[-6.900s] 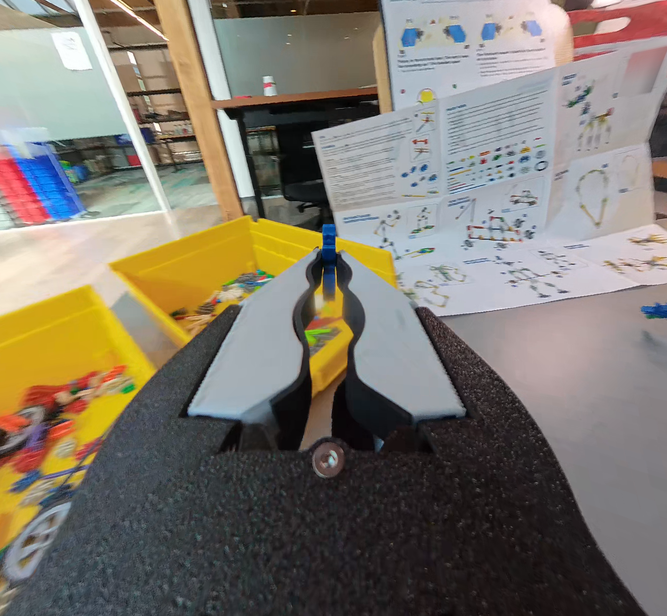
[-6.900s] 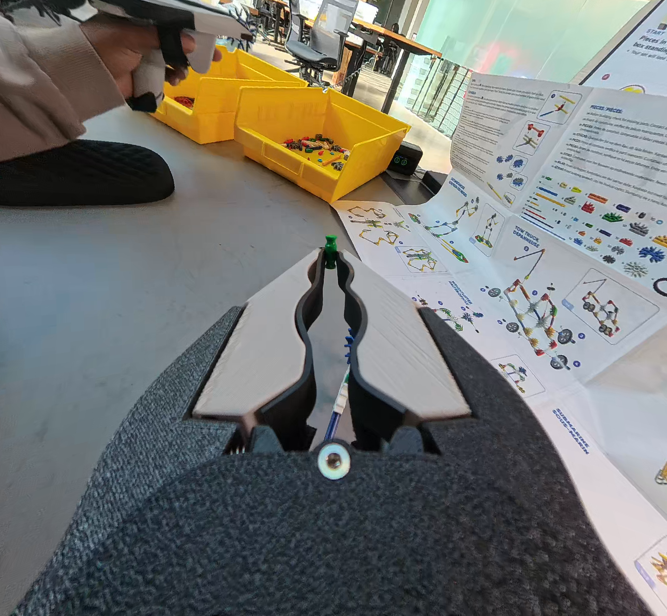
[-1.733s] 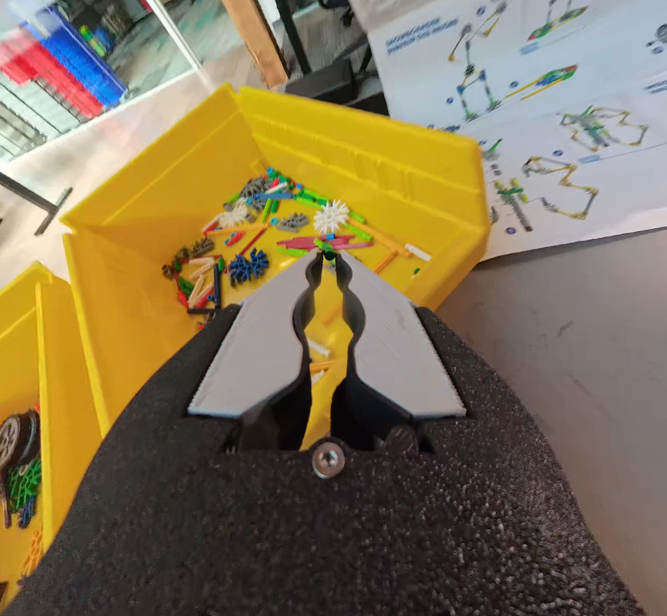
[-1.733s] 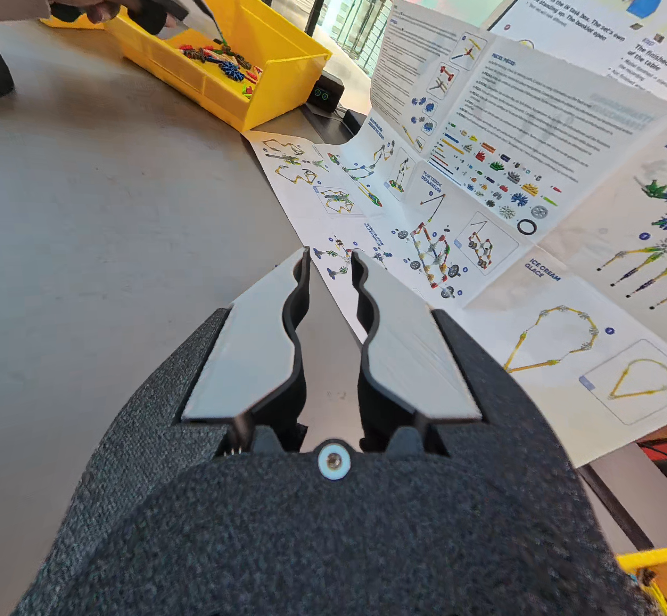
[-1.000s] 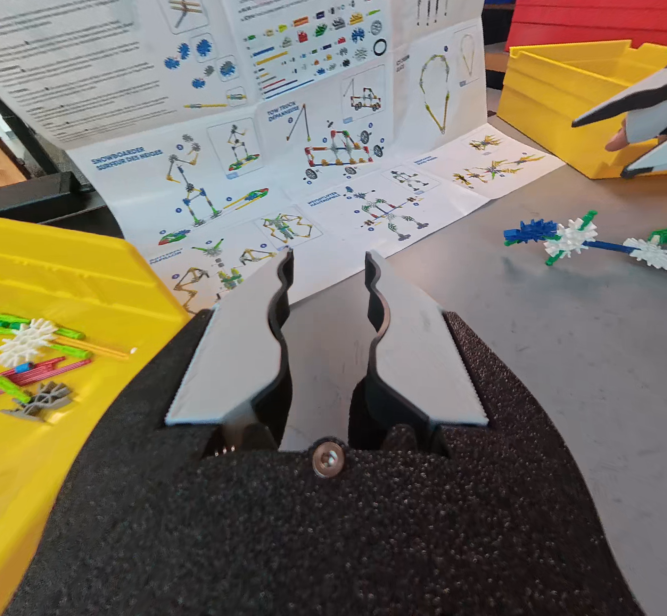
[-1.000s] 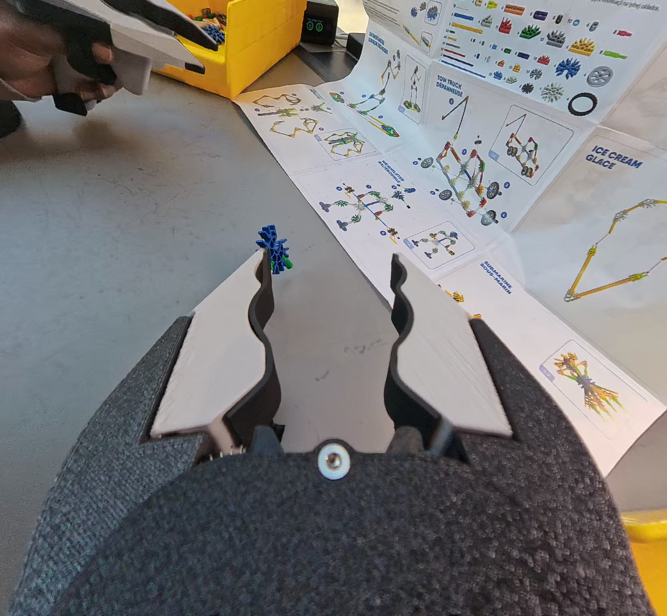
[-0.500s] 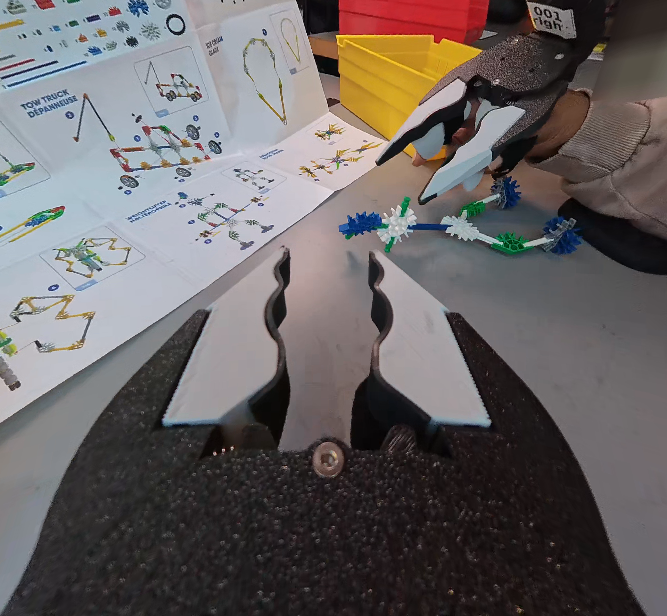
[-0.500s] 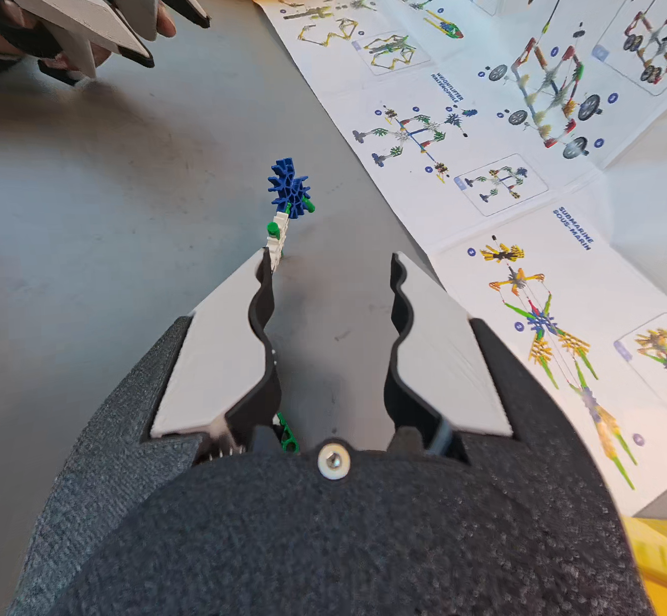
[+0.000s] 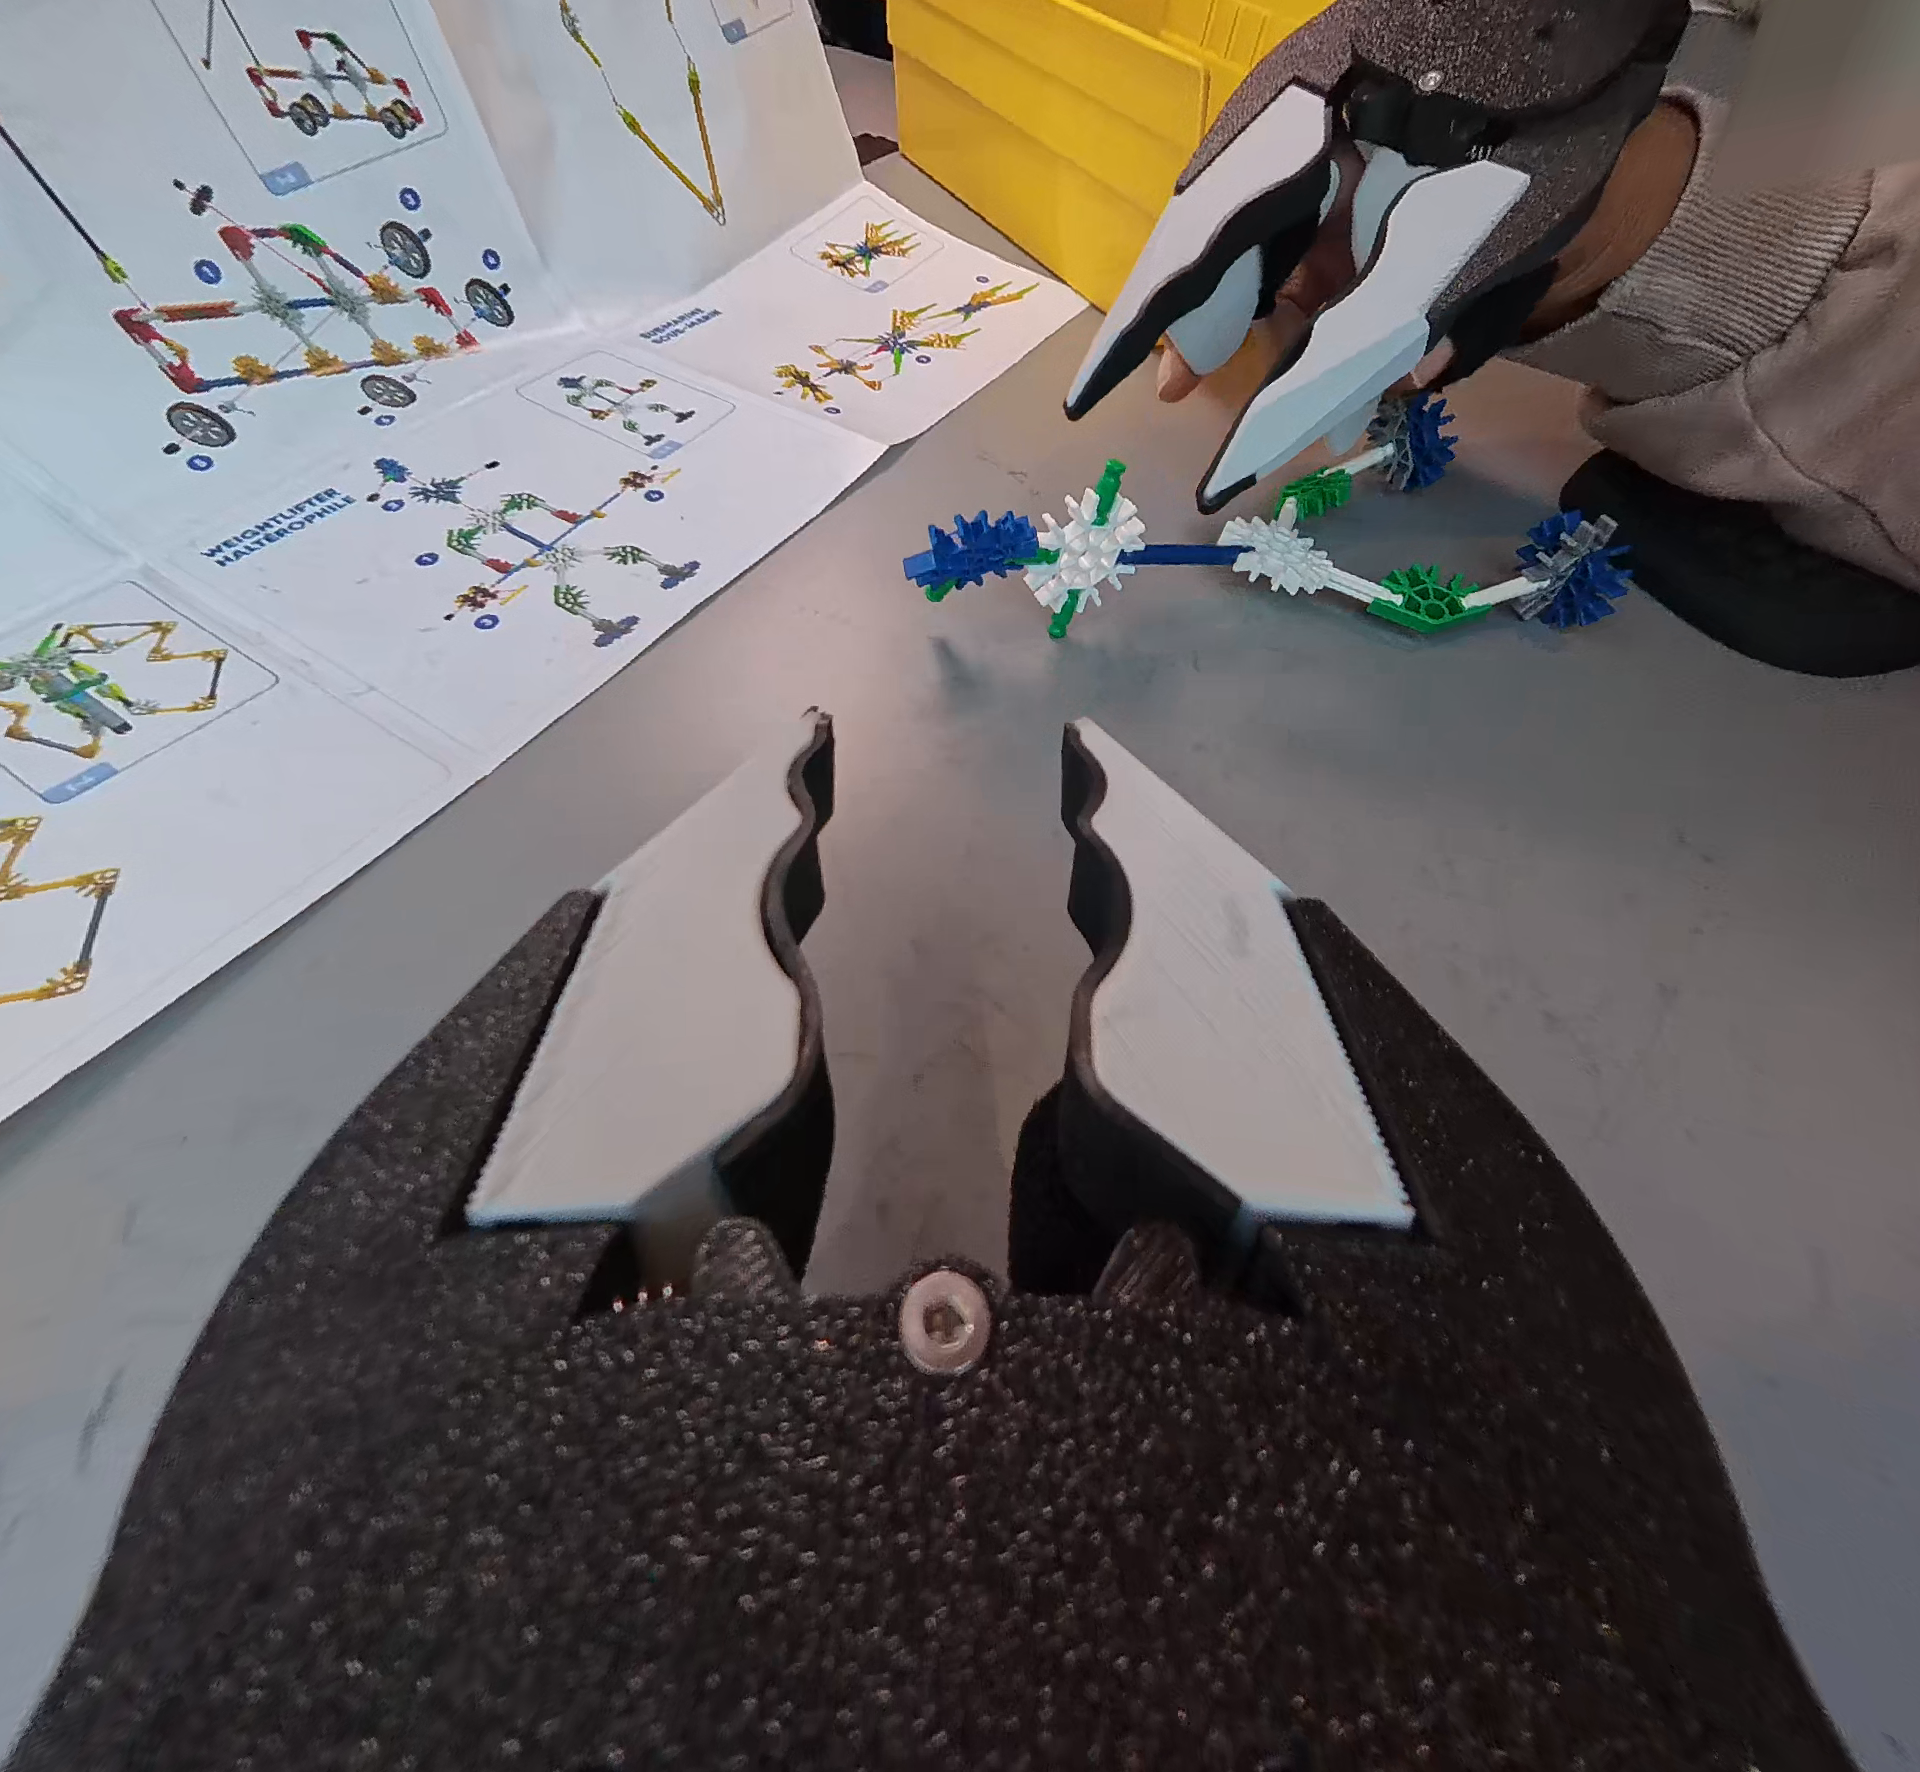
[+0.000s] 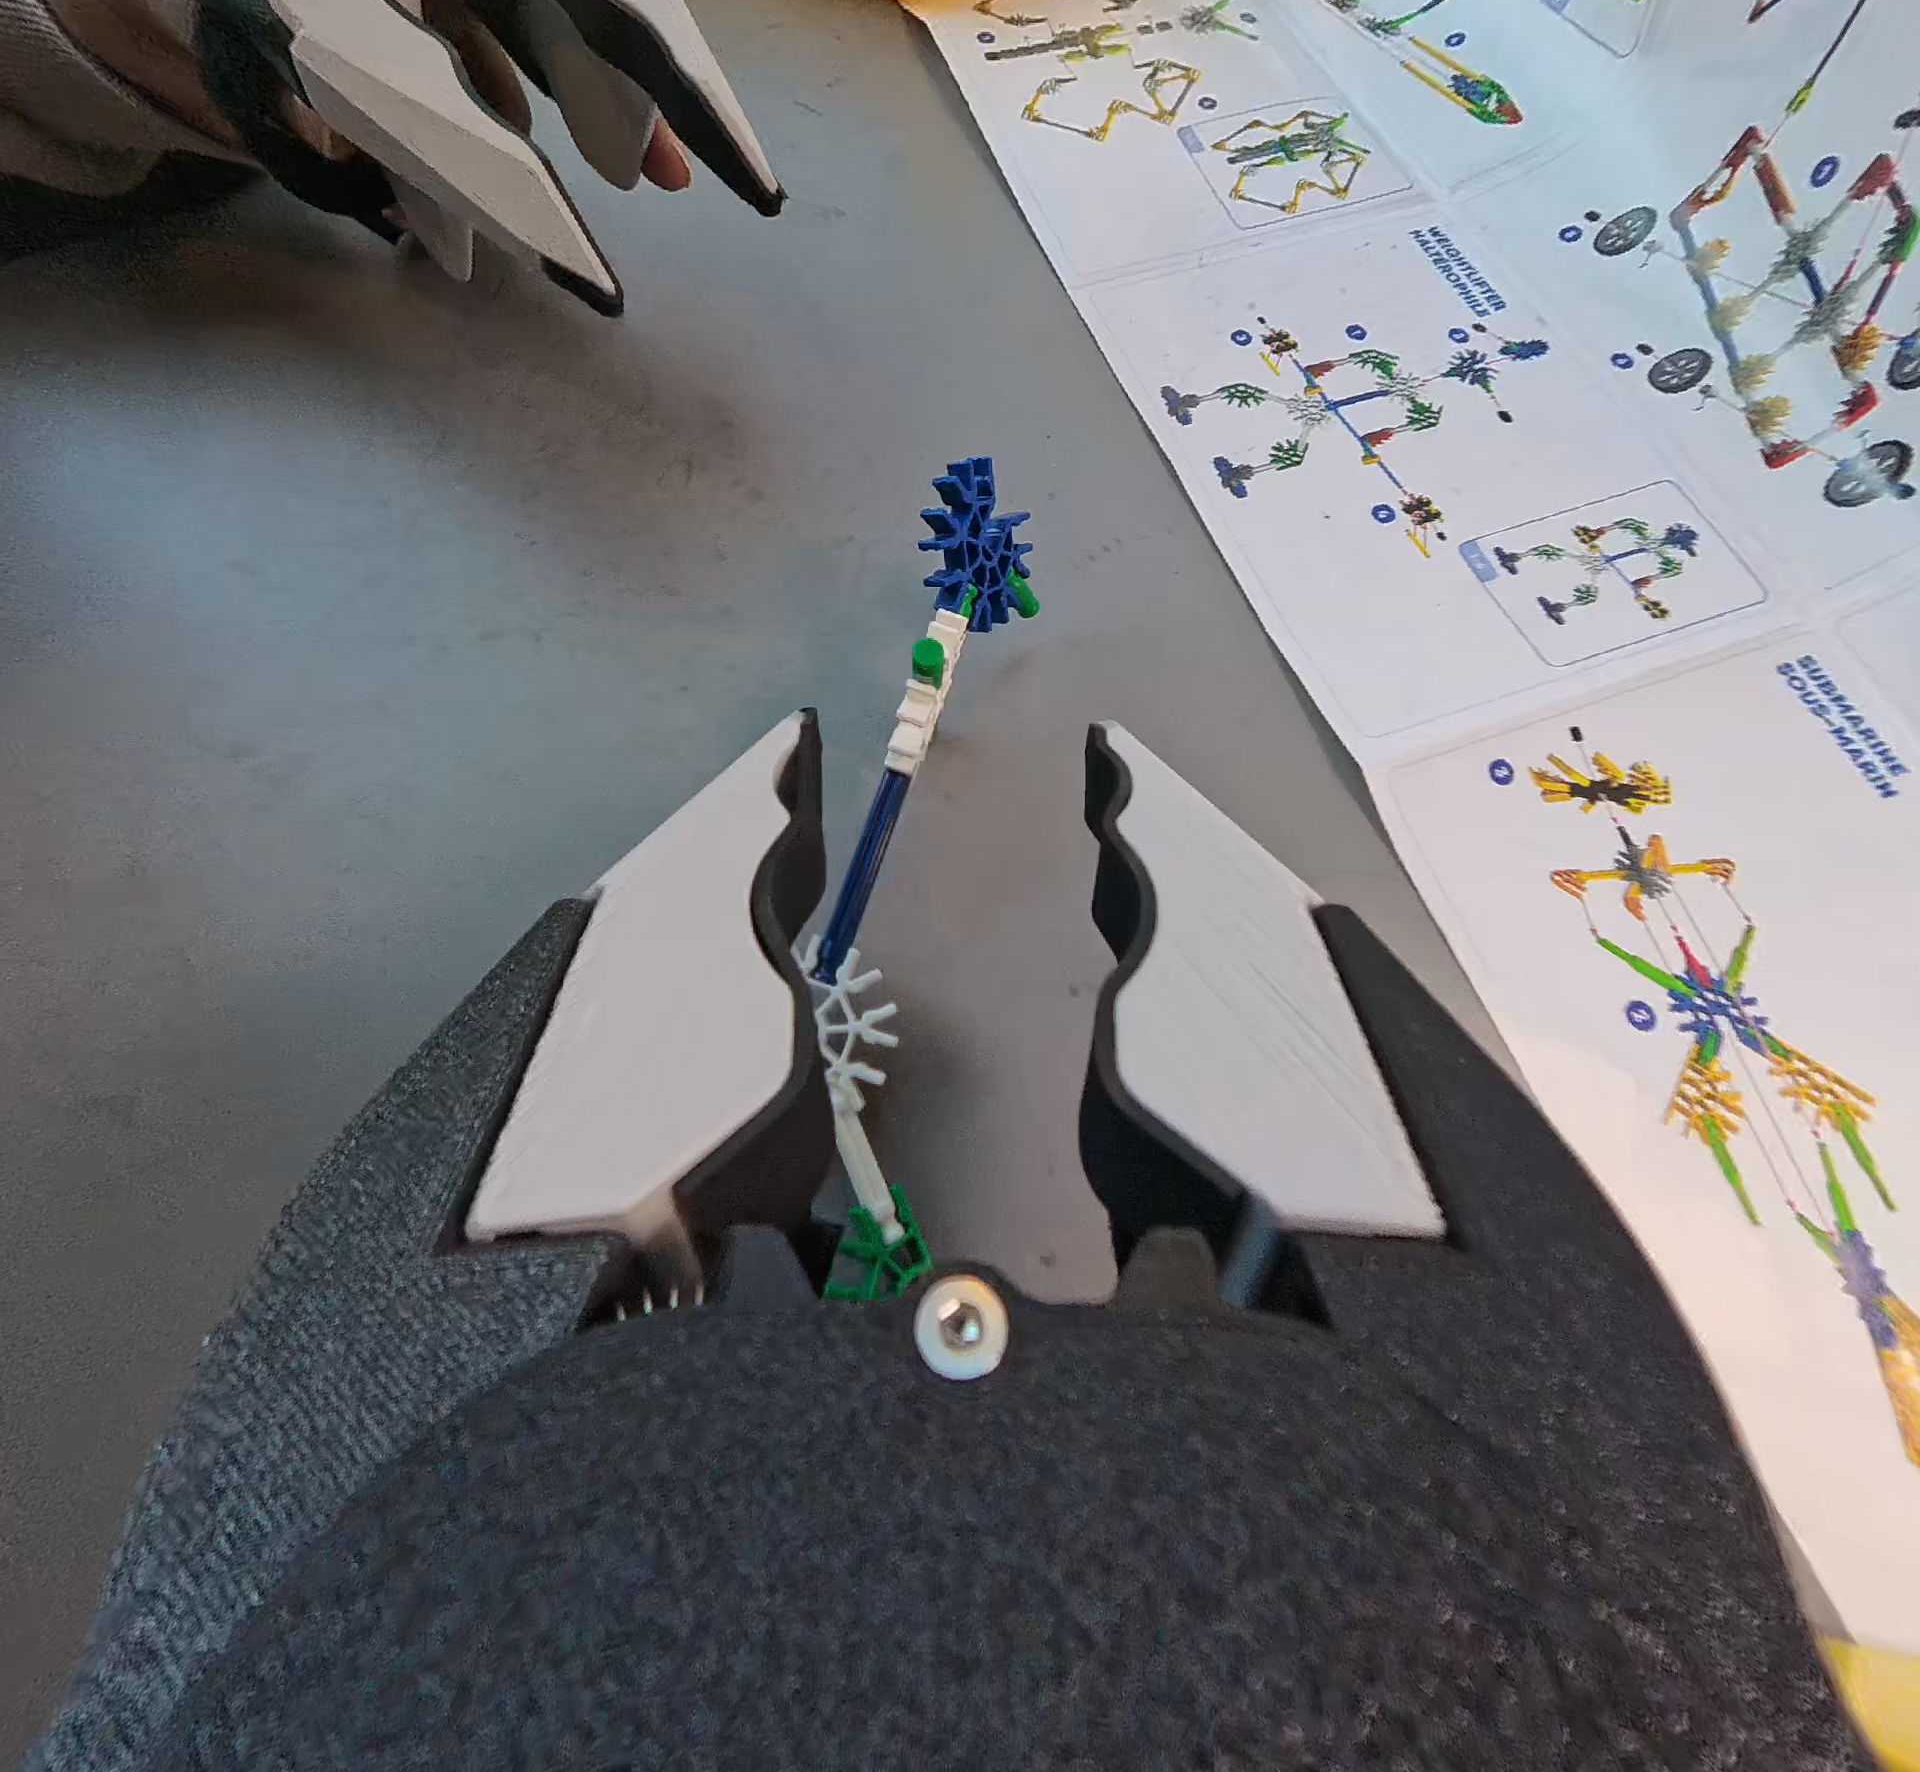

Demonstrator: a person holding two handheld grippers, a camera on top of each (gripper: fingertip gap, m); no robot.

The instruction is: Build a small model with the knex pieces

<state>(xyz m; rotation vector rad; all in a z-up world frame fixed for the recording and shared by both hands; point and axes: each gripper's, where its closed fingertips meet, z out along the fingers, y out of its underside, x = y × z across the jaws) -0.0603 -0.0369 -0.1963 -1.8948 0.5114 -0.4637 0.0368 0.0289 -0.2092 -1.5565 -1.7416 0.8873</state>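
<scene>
Bare grey tabletop [image 9: 1403, 891] is left free between the two grippers. Passage is blocked by the rod-and-connector toy assembly [image 9: 1247, 559] lying across the middle, the instruction sheet [image 9: 364, 527] along one side, and yellow bins [image 9: 1039, 91] beyond.

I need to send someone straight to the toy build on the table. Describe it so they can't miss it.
Start from the big white instruction sheet spread over the grey table; the build lies on bare table just off its front edge. It is a flat chain of rods and connectors, directly under the open right gripper. It is the only real assembled toy there; the rest are printed pictures.
</scene>
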